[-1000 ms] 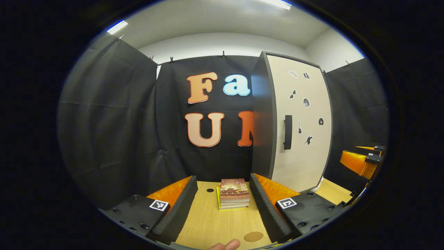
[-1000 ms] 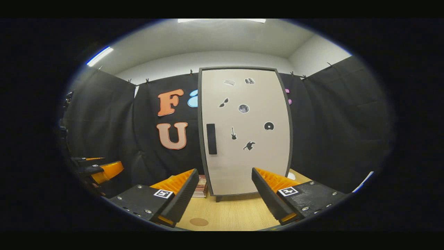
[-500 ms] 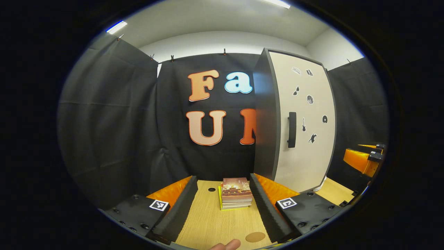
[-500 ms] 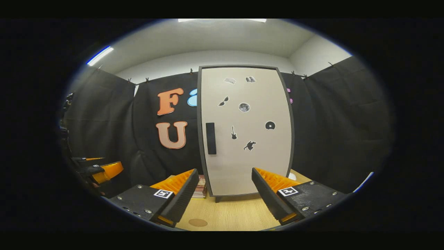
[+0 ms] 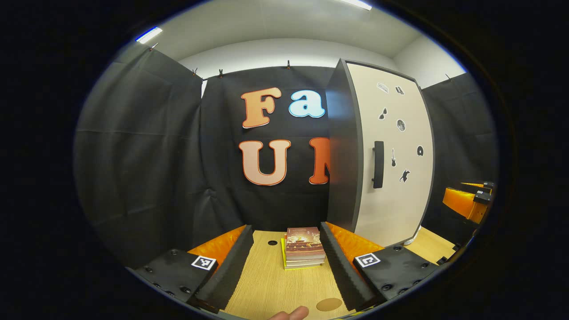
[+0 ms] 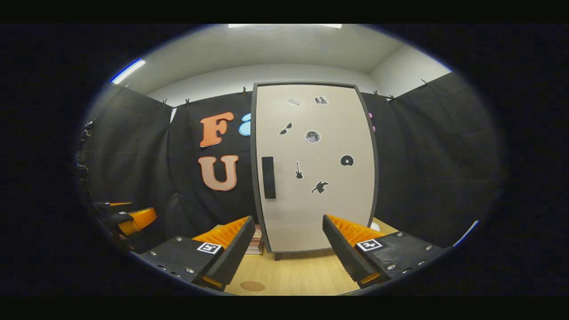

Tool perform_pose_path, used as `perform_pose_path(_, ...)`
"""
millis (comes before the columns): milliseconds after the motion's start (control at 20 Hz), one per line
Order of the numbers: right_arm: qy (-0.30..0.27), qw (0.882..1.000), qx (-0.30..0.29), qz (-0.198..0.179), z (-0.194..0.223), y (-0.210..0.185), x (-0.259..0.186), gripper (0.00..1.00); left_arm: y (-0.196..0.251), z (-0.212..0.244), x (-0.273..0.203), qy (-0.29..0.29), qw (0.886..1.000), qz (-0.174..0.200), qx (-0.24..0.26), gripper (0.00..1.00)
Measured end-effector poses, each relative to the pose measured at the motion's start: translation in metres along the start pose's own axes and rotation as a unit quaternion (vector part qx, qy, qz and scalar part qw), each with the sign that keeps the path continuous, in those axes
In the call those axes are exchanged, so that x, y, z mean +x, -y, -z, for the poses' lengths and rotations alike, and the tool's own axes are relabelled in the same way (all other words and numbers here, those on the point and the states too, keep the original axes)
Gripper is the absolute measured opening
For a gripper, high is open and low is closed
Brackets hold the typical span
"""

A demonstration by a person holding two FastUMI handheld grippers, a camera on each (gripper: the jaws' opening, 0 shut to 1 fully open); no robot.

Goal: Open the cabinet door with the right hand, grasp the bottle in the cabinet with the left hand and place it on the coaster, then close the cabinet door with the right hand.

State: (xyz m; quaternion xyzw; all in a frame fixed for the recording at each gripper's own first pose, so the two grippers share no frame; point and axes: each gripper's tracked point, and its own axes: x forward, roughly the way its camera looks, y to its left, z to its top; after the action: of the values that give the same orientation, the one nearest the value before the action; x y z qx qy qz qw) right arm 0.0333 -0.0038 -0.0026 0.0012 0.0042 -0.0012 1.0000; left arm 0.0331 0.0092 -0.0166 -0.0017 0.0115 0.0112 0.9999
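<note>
A tall cabinet [image 6: 313, 164] with a pale door, small dark stickers and a black vertical handle [image 6: 268, 177] stands on the wooden table, door shut, its inside hidden. My right gripper [image 6: 289, 253] faces it from a short distance, open and holding nothing. In the left gripper view the cabinet [image 5: 391, 151] stands to the right, its handle [image 5: 378, 164] facing me. My left gripper [image 5: 284, 266] is open over the table, and a round brown coaster [image 5: 329, 304] lies near its right finger. The coaster [image 6: 252, 286] lies low left in the right gripper view.
A stack of books [image 5: 304, 247] lies on the table just left of the cabinet, with a small hole [image 5: 272, 243] in the tabletop beside it. A fingertip [image 5: 289, 314] shows at the bottom edge. The other gripper [image 5: 466, 202] sits far right; black cloth walls surround the table [image 6: 302, 275].
The right gripper has crept slightly closer to the cabinet door. The left gripper view has shifted a little, so the cabinet sits further right. Both grippers stay open.
</note>
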Motion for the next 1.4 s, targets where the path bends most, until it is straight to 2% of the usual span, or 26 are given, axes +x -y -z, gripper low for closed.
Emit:
perform_pose_path(400, 0.004, 1.0, -0.006, -0.015, -0.014, -0.014, 0.039, 0.94, -0.009, 0.009, 0.015, -0.011, 1.0, 0.0, -0.008, 0.98)
perform_pose_path(900, 0.015, 0.999, -0.017, -0.038, -0.044, -0.049, 0.161, 0.95, -0.053, 0.033, 0.046, -0.038, 0.999, -0.026, -0.016, 0.99)
perform_pose_path(950, 0.015, 0.999, -0.016, -0.039, -0.045, -0.052, 0.172, 1.0, -0.06, 0.035, 0.05, -0.041, 0.999, -0.03, -0.017, 0.99)
perform_pose_path(1000, 0.014, 0.999, -0.014, -0.039, -0.045, -0.054, 0.183, 0.95, -0.066, 0.037, 0.055, -0.043, 0.998, -0.035, -0.018, 0.98)
perform_pose_path(1200, 0.008, 0.999, -0.015, -0.03, -0.039, -0.057, 0.219, 0.92, -0.092, 0.047, 0.068, -0.054, 0.997, -0.052, -0.017, 0.98)
perform_pose_path(1400, 0.002, 1.0, -0.017, -0.018, -0.033, -0.056, 0.237, 0.8, -0.108, 0.054, 0.078, -0.06, 0.996, -0.06, -0.013, 0.98)
